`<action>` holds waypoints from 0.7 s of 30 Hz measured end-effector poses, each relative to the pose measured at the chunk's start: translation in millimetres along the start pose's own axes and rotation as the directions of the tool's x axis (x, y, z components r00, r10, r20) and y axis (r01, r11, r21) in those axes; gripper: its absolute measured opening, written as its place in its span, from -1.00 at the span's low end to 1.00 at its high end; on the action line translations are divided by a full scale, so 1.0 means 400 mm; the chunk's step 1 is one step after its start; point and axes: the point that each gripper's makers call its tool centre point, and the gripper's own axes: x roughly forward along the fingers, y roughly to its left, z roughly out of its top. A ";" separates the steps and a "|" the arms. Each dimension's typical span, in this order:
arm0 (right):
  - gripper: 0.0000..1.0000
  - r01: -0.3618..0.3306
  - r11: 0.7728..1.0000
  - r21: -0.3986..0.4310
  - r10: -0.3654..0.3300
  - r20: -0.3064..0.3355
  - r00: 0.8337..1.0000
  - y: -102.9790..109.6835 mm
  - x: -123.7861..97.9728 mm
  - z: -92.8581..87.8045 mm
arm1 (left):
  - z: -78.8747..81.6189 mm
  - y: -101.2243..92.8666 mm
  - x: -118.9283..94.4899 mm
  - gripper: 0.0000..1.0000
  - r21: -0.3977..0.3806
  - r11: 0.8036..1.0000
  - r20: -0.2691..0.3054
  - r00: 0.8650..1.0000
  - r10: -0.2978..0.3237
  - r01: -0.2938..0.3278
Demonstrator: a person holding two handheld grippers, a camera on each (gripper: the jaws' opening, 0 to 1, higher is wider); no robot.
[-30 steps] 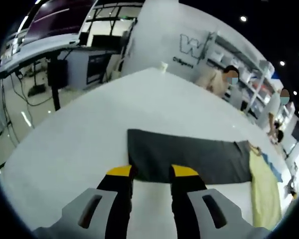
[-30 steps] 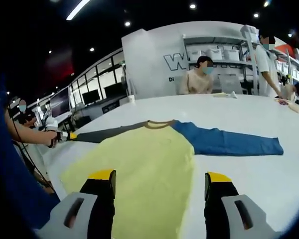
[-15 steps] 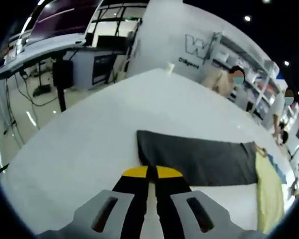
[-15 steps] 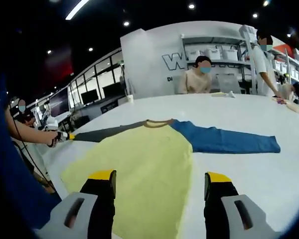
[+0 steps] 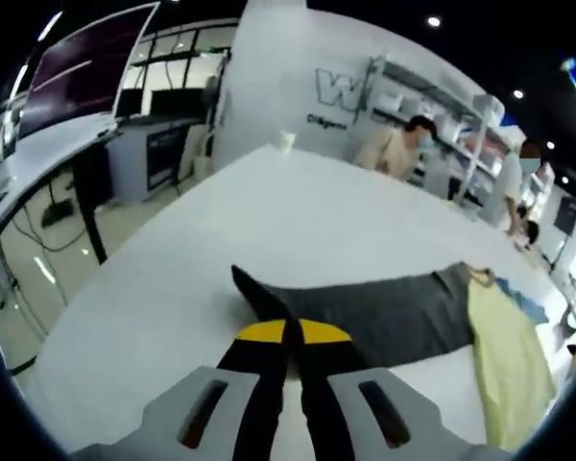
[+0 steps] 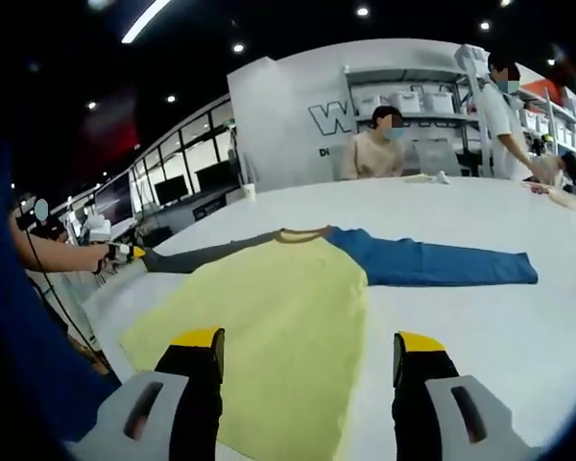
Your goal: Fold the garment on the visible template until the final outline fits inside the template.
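My left tongs pinch the grey sleeve; my right tongs wait open over the yellow body.

In the left gripper view, my left tongs have the 2 yellow-tipped jaws pressed together on the cuff end of the grey sleeve, and the cloth near the cuff is raised in a small peak above the white table. The rest of the sleeve lies flat and runs to the yellow body of the garment at the right. In the right gripper view, my right tongs stand wide open with nothing between the jaws, above the near hem of the yellow body. The blue sleeve lies stretched flat to the right. At the far left a hand holds the left tongs at the grey cuff. 2 people are behind the table.
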 end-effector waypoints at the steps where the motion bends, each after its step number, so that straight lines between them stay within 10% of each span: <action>1: 0.44 -0.001 1.000 0.002 0.001 0.001 1.000 -0.001 0.000 -0.001 | 0.009 -0.013 0.000 -1.00 0.018 1.000 0.003 1.000 -0.016 0.015; 21: 0.44 -0.008 0.999 0.044 0.007 0.031 1.000 -0.047 -0.026 -0.019 | 0.084 -0.280 -0.005 -1.00 0.216 0.955 -0.025 0.979 -0.203 0.204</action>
